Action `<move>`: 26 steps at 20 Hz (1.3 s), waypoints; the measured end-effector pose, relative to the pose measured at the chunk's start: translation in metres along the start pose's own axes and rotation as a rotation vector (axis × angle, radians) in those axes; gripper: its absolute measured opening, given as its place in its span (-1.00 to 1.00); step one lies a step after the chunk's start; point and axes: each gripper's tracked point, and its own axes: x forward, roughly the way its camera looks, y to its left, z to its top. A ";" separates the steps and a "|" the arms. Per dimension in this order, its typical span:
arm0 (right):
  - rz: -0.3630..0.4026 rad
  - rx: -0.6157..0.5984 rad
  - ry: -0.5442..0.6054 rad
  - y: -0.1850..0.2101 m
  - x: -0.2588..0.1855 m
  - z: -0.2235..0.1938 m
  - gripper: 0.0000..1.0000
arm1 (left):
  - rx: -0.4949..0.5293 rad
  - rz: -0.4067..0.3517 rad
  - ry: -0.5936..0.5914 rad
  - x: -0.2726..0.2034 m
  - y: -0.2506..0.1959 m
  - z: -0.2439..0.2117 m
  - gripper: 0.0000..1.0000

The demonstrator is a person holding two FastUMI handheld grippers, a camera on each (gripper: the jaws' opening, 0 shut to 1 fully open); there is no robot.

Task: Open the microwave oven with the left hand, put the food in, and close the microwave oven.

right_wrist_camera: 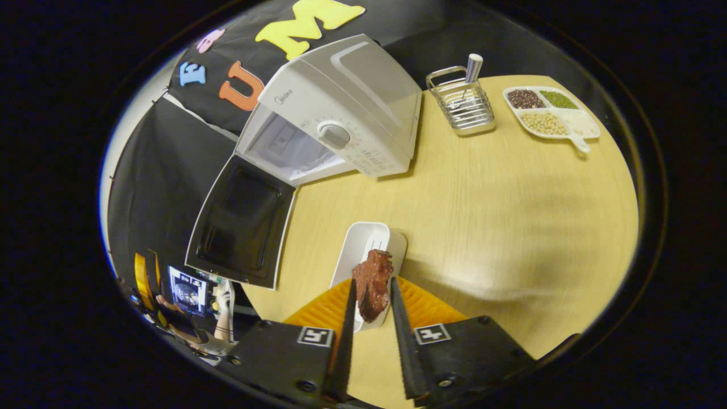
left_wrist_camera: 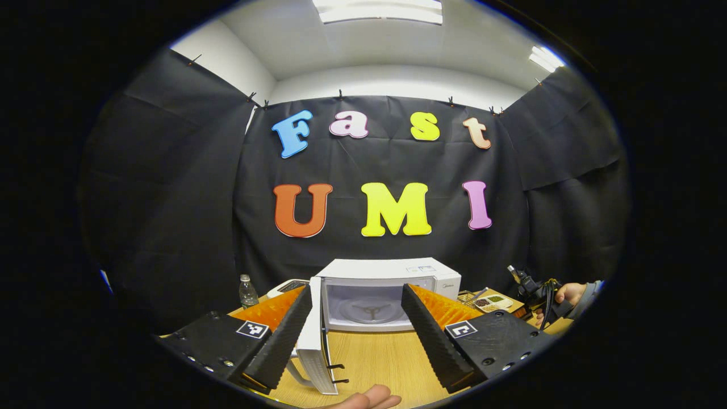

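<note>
The microwave door (right_wrist_camera: 241,221) hangs open beside the microwave (right_wrist_camera: 341,113), with bare table (right_wrist_camera: 511,216) to its right. The left gripper (left_wrist_camera: 356,309) is spread wide, holding nothing. The right gripper (right_wrist_camera: 370,301) pinches the meat (right_wrist_camera: 372,284) above a white tray (right_wrist_camera: 363,250).

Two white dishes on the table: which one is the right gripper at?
The plain oblong dish carrying the brown piece of food, right at the right gripper. The other, the divided tray of beans, lies at the far edge by the wire rack.

One microwave (right_wrist_camera: 341,113), one food piece (right_wrist_camera: 372,284), one white dish (right_wrist_camera: 363,244), one bottle (left_wrist_camera: 247,291), one wire rack (right_wrist_camera: 461,102), one sectioned tray (right_wrist_camera: 579,122)
</note>
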 end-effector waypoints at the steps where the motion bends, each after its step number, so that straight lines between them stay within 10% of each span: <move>1: 0.011 -0.007 0.003 0.004 -0.001 -0.004 -0.70 | -0.017 -0.015 0.000 -0.002 -0.002 0.000 0.93; 7: -0.174 -0.261 -0.099 0.030 -0.036 -0.012 -0.92 | -0.073 -0.065 -0.045 -0.020 0.002 0.013 0.92; 15: -0.413 -0.650 -0.304 0.100 -0.056 -0.007 -0.74 | -0.080 -0.078 -0.032 -0.042 0.017 0.009 0.86; 26: -0.410 -0.668 -0.462 0.185 0.036 0.042 -0.89 | -0.078 -0.042 0.058 -0.051 0.047 0.009 0.87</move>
